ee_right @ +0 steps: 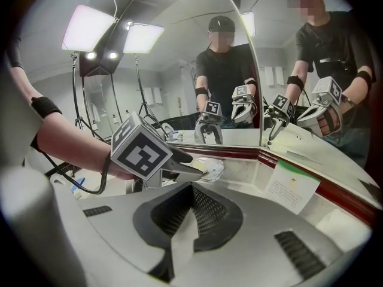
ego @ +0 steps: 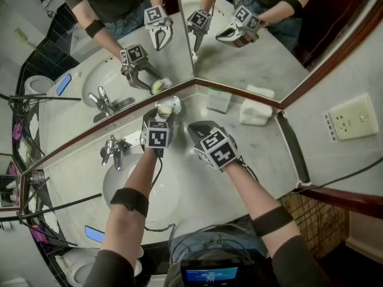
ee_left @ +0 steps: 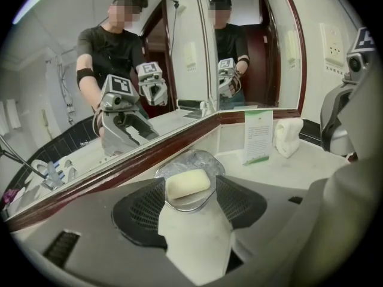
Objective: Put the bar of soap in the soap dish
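The soap (ee_left: 188, 185) lies flat in the clear dish (ee_left: 192, 158), which sits on the counter (ego: 263, 154) in the corner where the two mirrors meet. The left gripper (ego: 164, 111) has its jaws spread, one to each side of the bar, and its dark pads (ee_left: 148, 205) aren't pinching it. From this angle I can't quite tell whether a tip is brushing the end of the bar.

The right gripper (ee_right: 191, 191) hangs just beside it, jaws pressed together on nothing.

To my eye the job looks as good as done, and the risk is in backing away. The bar sits toward the near rim, so a tip that catches it or the rim could drag it out. It could also skid the light dish along the counter toward the sink (ego: 140, 190). A straight pull back with the jaws kept wide would avoid that.
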A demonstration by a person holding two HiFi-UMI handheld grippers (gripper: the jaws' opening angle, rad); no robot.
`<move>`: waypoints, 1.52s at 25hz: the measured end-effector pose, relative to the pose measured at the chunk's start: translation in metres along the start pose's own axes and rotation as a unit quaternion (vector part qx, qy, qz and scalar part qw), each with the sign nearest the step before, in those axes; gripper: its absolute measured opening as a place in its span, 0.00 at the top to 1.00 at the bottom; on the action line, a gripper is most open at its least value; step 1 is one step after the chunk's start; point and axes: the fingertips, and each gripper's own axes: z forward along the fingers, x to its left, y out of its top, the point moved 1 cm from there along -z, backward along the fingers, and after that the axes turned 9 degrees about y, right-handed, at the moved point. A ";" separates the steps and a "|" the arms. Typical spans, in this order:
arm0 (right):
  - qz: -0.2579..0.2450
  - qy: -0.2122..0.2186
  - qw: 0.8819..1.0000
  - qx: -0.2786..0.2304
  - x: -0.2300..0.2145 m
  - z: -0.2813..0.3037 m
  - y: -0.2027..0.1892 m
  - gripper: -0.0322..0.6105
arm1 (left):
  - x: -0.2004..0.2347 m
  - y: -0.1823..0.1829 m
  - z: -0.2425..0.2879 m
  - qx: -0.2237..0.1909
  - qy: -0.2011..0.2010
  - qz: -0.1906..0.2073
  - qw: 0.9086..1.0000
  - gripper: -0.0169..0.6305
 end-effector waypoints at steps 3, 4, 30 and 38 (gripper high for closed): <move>0.005 -0.001 1.000 -0.005 0.001 -0.007 0.000 0.92 | -0.005 0.001 -0.013 -0.010 -0.003 0.001 1.000 0.56; 0.007 -0.001 1.000 -0.006 0.002 -0.010 0.001 0.92 | -0.007 0.004 -0.020 -0.016 -0.004 0.001 1.000 0.58; -0.008 0.059 0.996 -0.068 0.081 -0.099 -0.001 0.92 | -0.059 -0.037 -0.249 -0.117 0.017 -0.164 0.979 0.97; -0.004 0.048 0.997 -0.066 0.079 -0.113 -0.015 0.92 | -0.071 -0.053 -0.264 -0.129 0.023 -0.165 0.978 0.97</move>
